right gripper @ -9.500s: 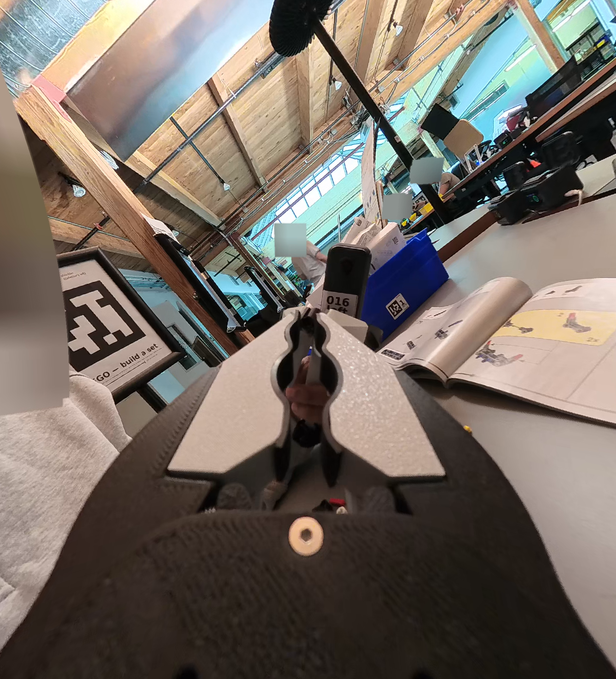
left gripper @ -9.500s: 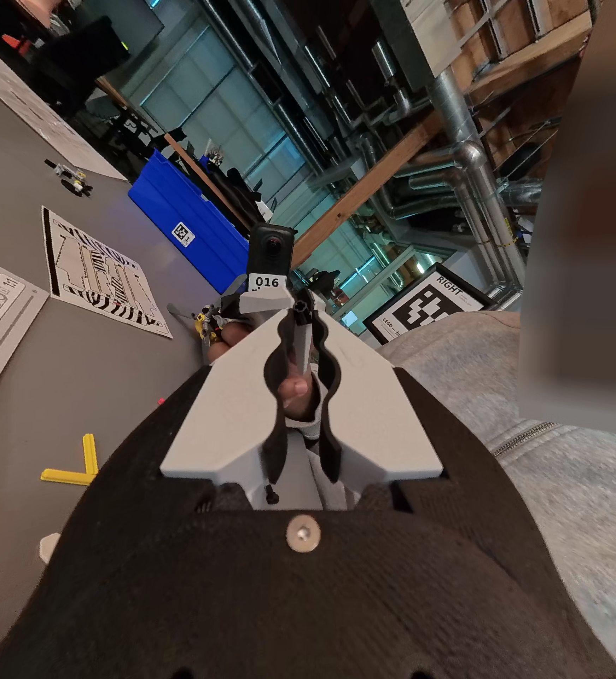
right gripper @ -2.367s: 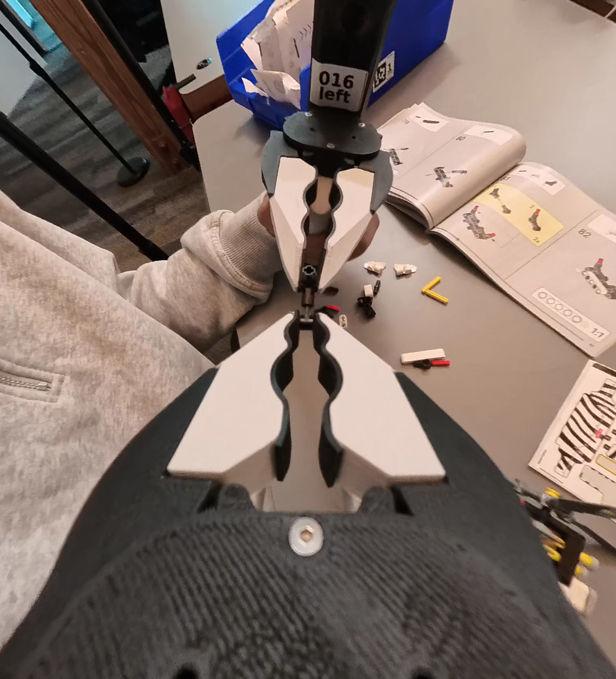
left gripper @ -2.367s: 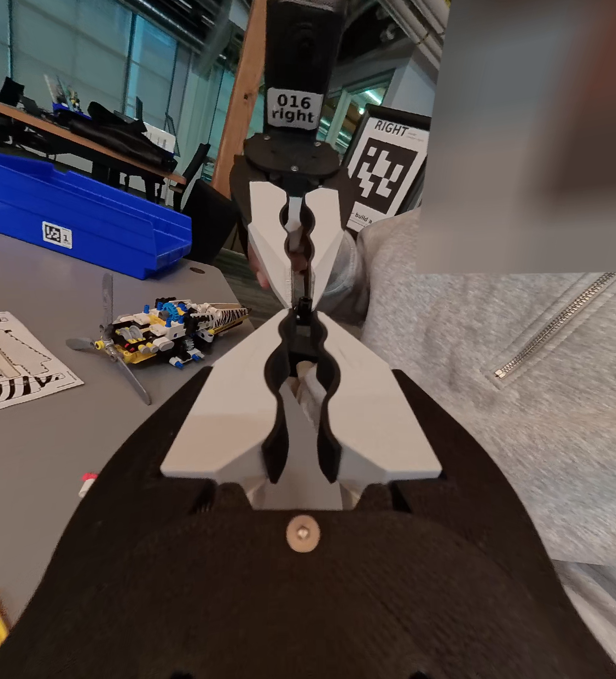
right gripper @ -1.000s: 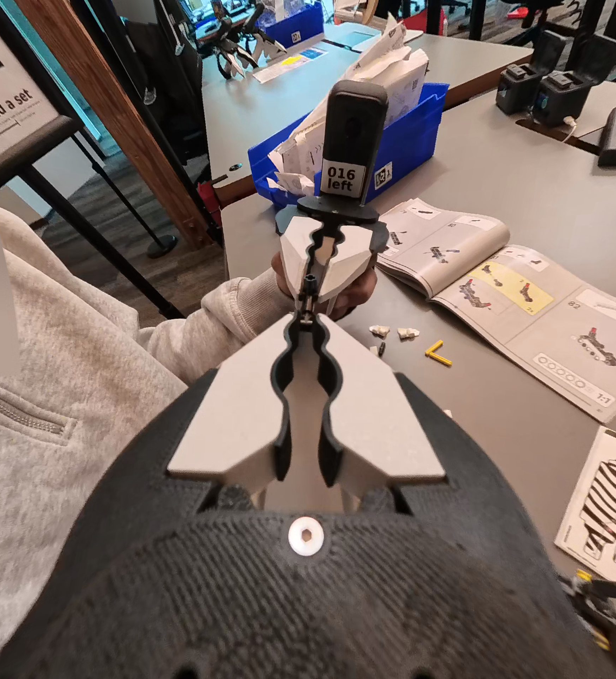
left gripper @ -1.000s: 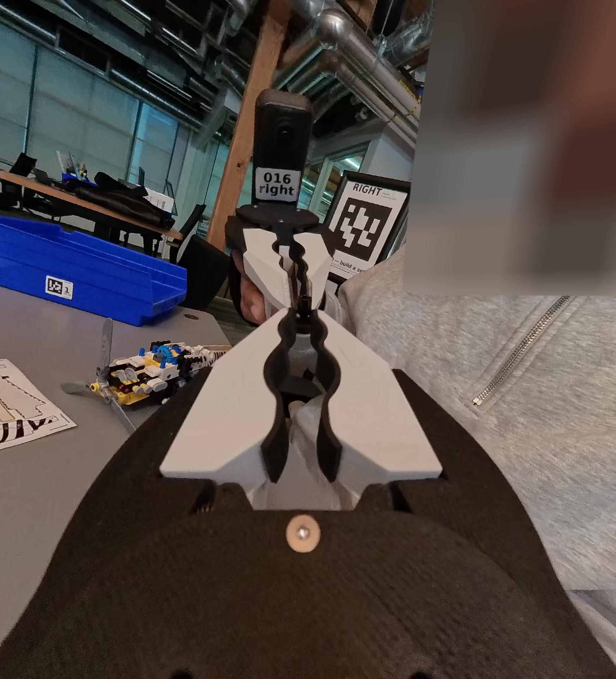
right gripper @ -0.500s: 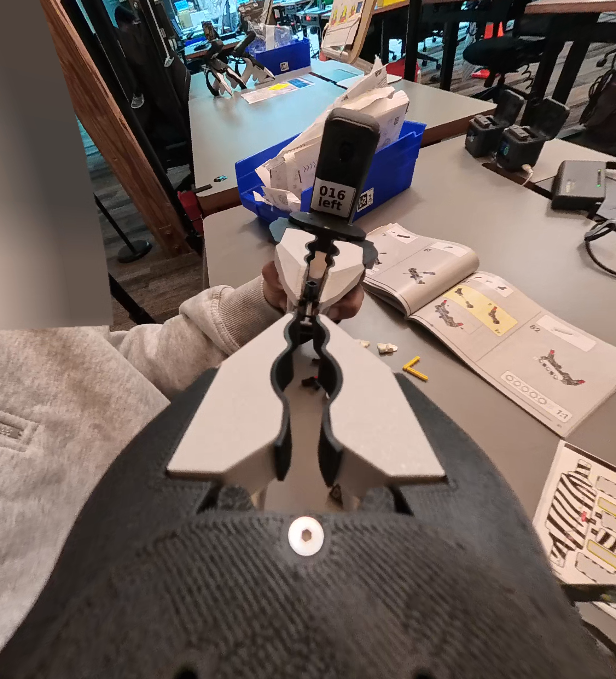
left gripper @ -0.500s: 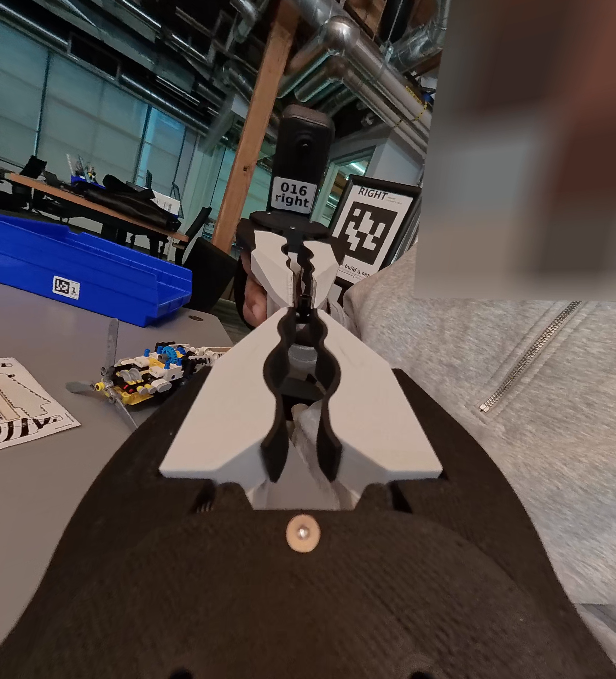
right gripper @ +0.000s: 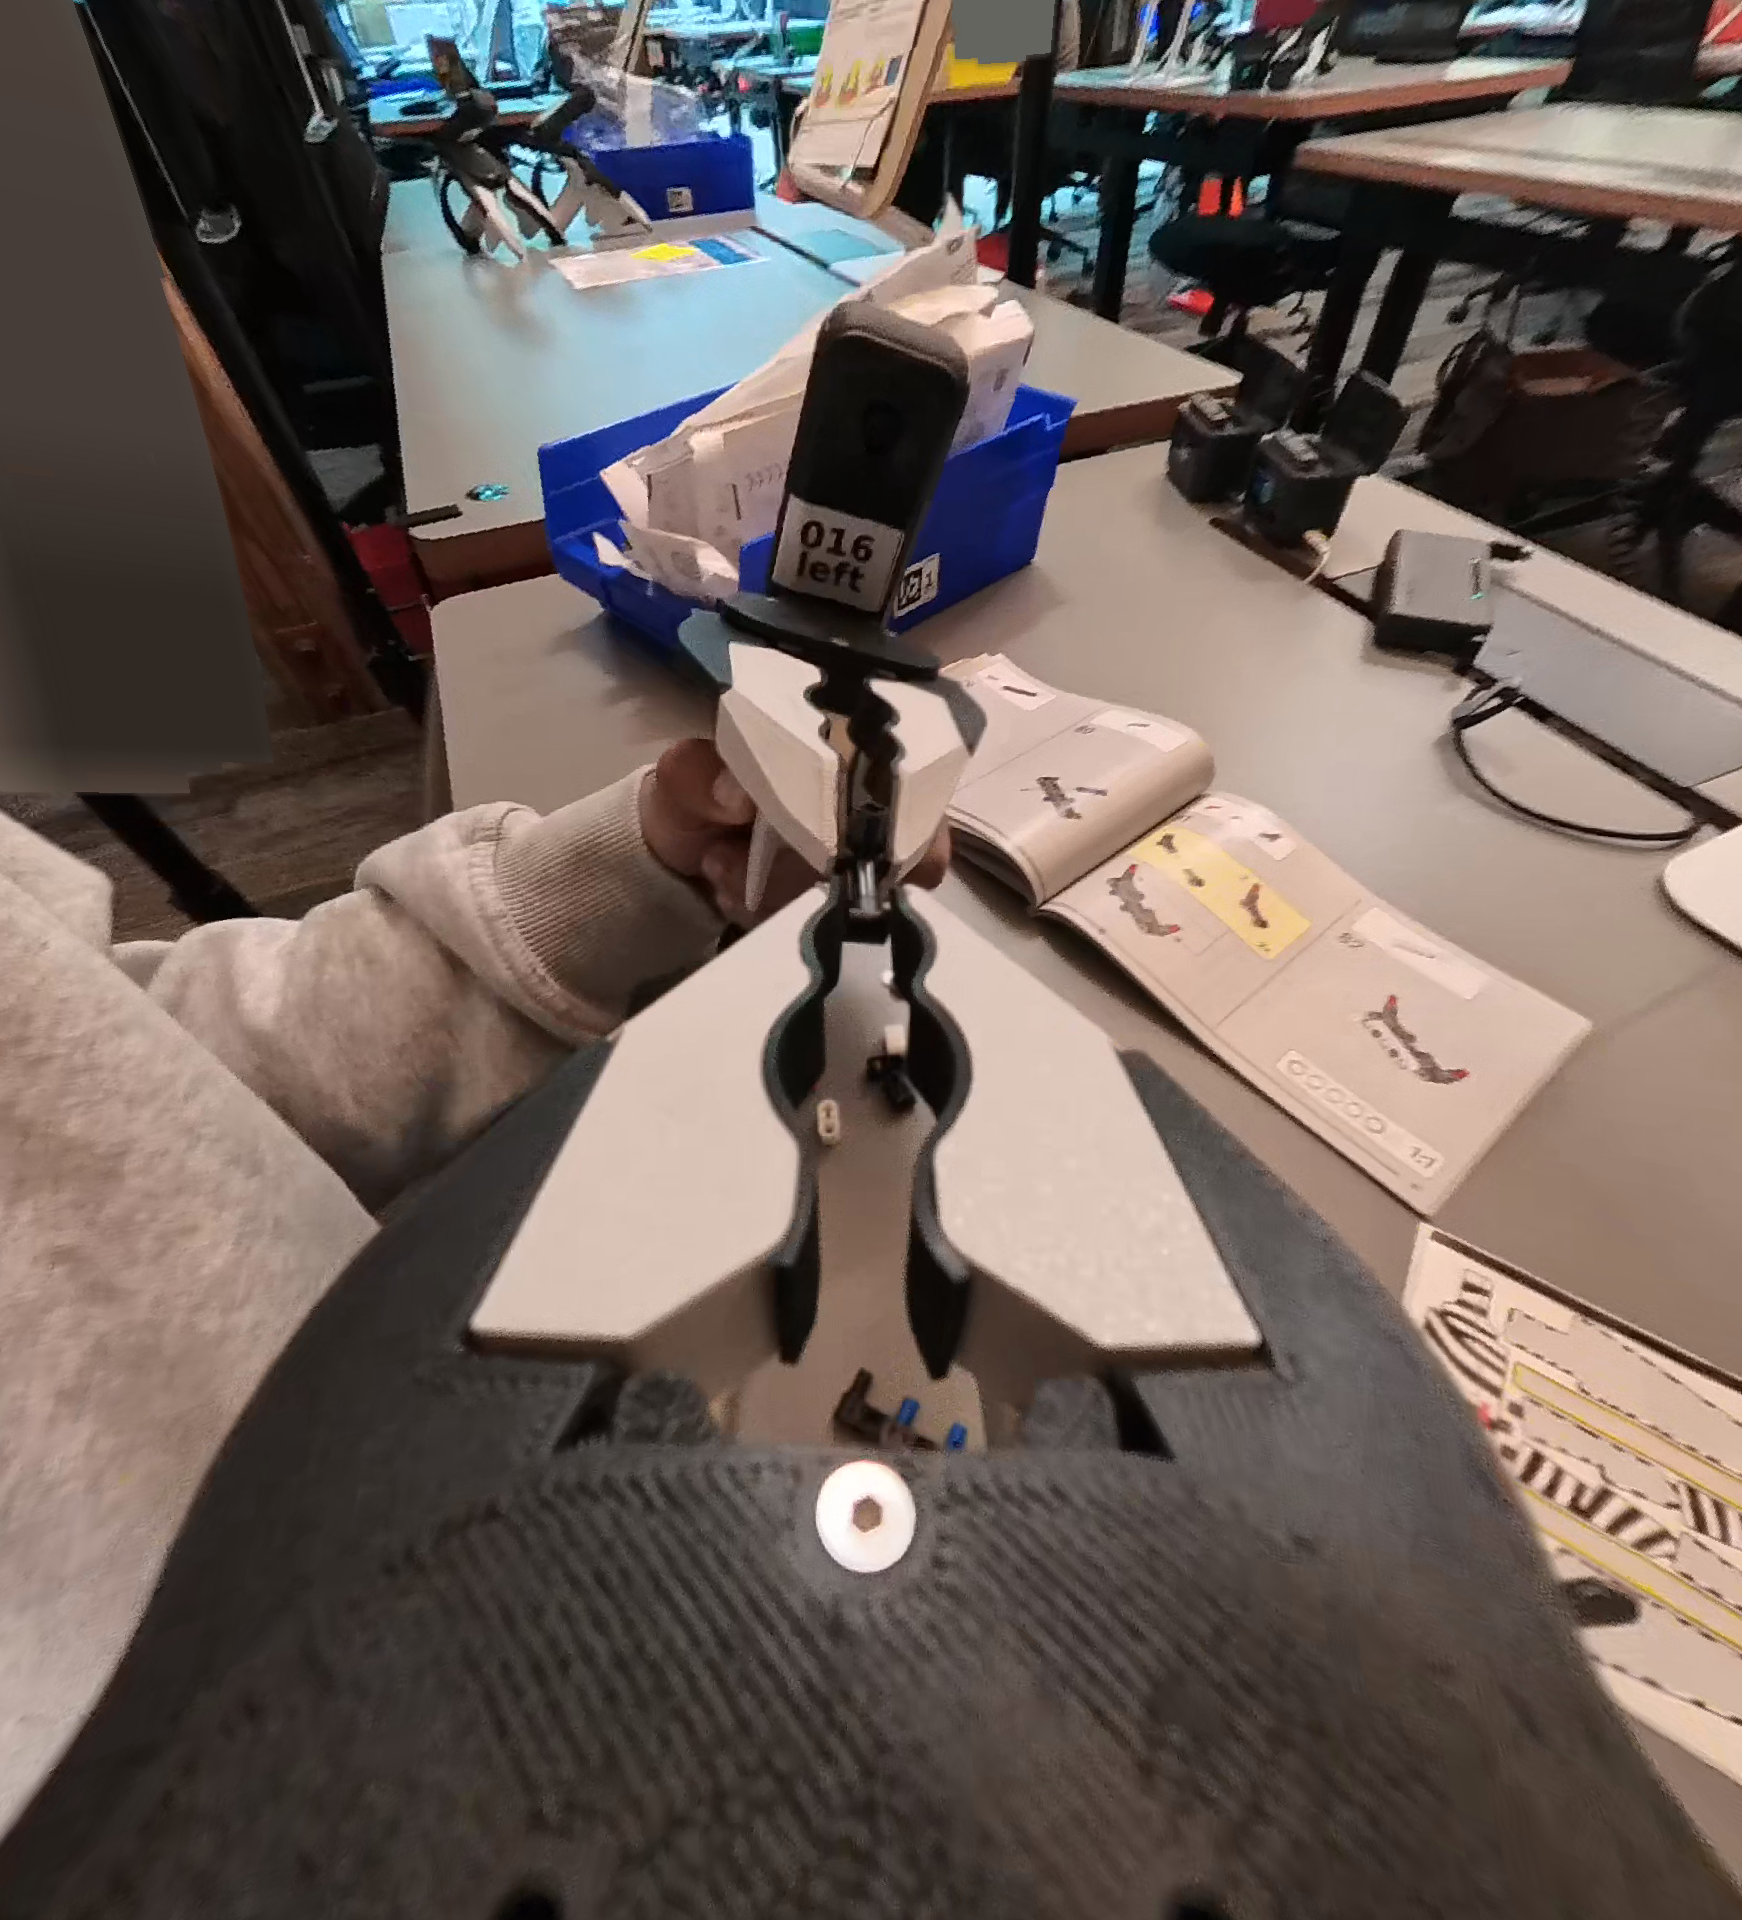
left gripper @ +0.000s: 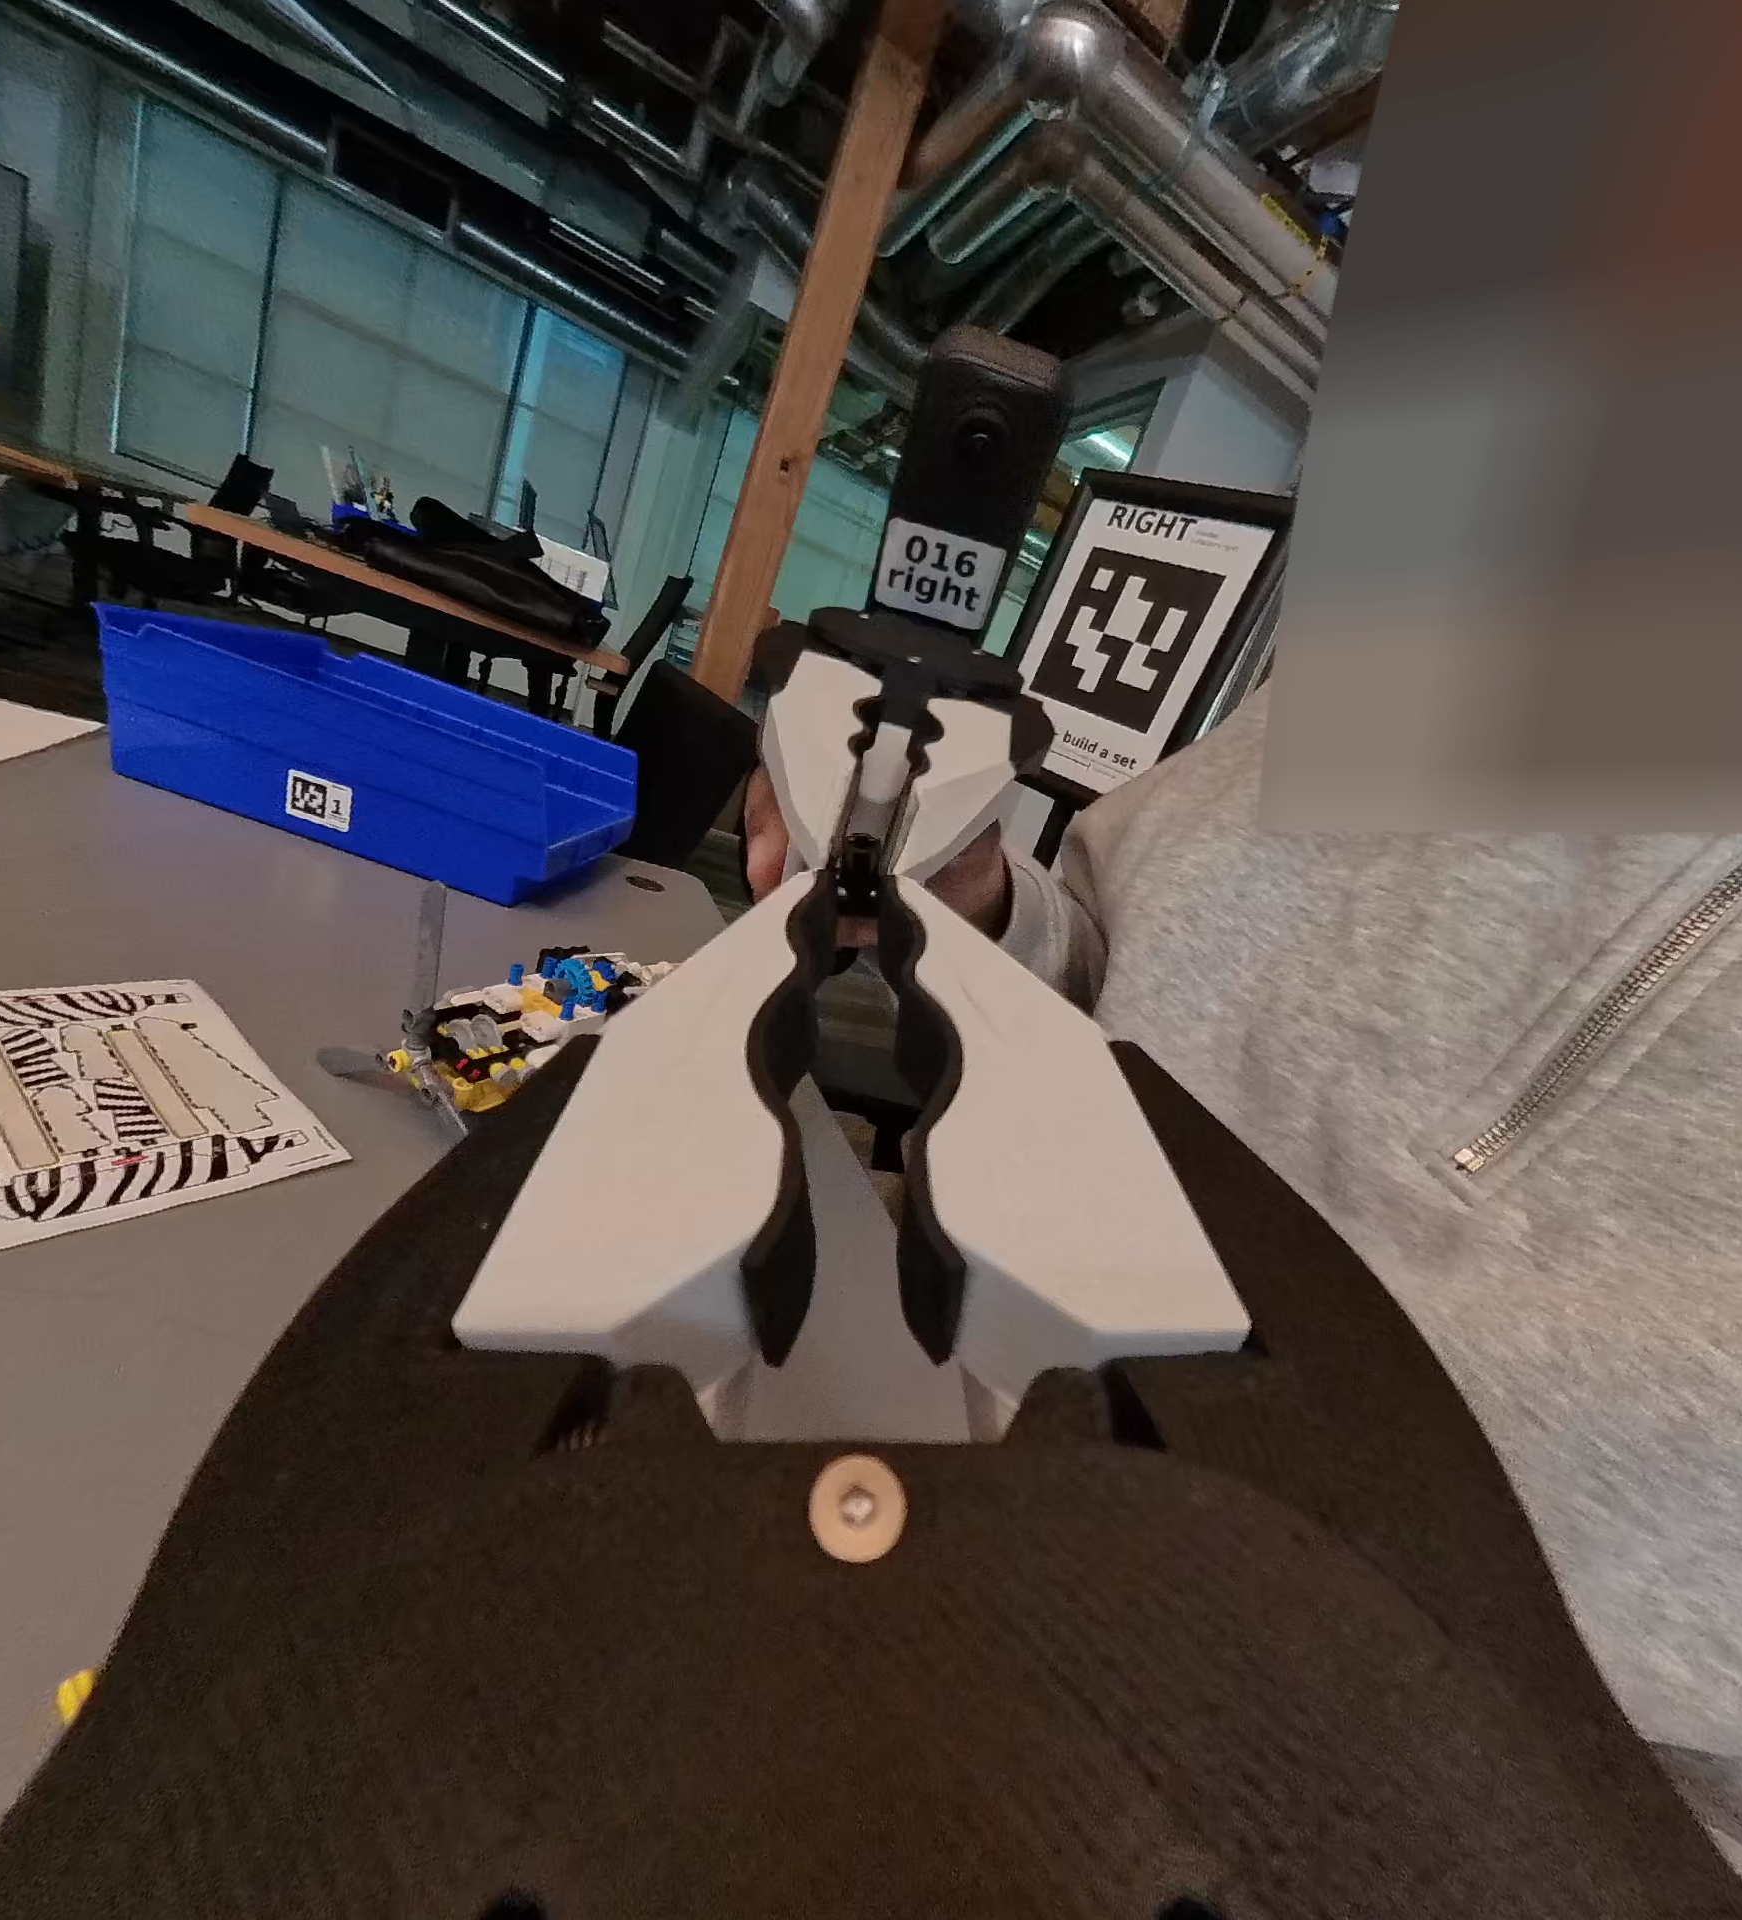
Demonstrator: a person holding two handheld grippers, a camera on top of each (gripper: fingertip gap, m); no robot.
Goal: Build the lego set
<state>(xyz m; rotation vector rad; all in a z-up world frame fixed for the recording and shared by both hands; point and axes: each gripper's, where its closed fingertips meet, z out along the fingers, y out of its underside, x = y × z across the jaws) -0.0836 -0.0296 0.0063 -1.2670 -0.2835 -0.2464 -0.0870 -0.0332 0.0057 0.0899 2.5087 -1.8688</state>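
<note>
My left gripper (left gripper: 856, 896) is shut on a small black Lego piece (left gripper: 859, 864), held in the air above the table's near edge. My right gripper (right gripper: 865, 906) faces it tip to tip and is shut on a small grey Lego piece (right gripper: 861, 886). The two pieces touch between the tips. The left gripper also shows in the right wrist view (right gripper: 869, 831), and the right gripper in the left wrist view (left gripper: 862, 831). The partly built yellow, white and black model (left gripper: 514, 1023) with a grey propeller lies on the grey table (left gripper: 171, 904), to the left.
An open instruction booklet (right gripper: 1210, 914) and a zebra-striped sticker sheet (left gripper: 98, 1101) lie on the table. A blue bin (left gripper: 358, 748) stands at the back. Small loose pieces (right gripper: 888, 1070) lie below the grippers. A person's grey sleeve (right gripper: 379, 966) is close by. My left and right fingertips are right by each other.
Both grippers have stayed tip to tip and risen a little. The right wrist view has tilted up, so more of the far tables shows. Both grips are unchanged.
</note>
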